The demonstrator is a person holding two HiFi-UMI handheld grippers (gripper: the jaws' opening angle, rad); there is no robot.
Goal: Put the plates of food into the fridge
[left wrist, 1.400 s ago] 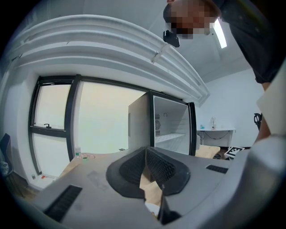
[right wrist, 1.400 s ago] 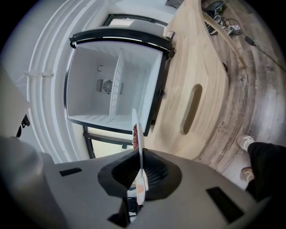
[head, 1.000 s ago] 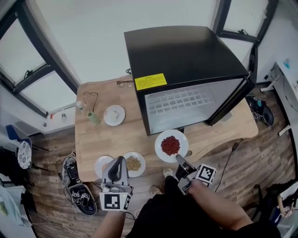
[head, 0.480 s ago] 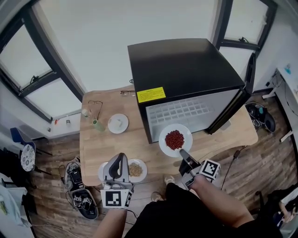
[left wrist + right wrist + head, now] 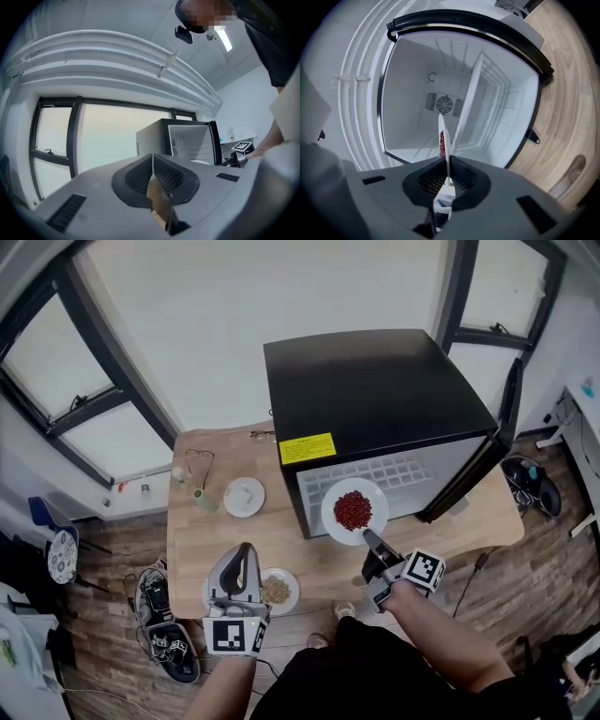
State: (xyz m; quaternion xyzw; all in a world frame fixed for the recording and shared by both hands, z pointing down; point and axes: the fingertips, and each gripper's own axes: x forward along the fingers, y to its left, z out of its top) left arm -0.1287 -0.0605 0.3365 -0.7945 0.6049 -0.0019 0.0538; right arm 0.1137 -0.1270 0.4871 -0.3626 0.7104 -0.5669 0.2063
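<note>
Plate of red food (image 5: 353, 511) now up at open fridge (image 5: 375, 399) mouth; second ago I had it lower, over table (image 5: 202, 531). Right gripper (image 5: 367, 535) pinches its rim. Left gripper (image 5: 244, 551) pressed together, empty. Shelf placement next, I judge.

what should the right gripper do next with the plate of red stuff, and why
Probably ease the right gripper straight forward, keeping the plate level. Its jaws are shut on the rim of the white plate of red food, held up at the mouth of the open black fridge. The right gripper view shows the fridge's white interior right ahead, and the plate isn't set down inside yet.
</note>
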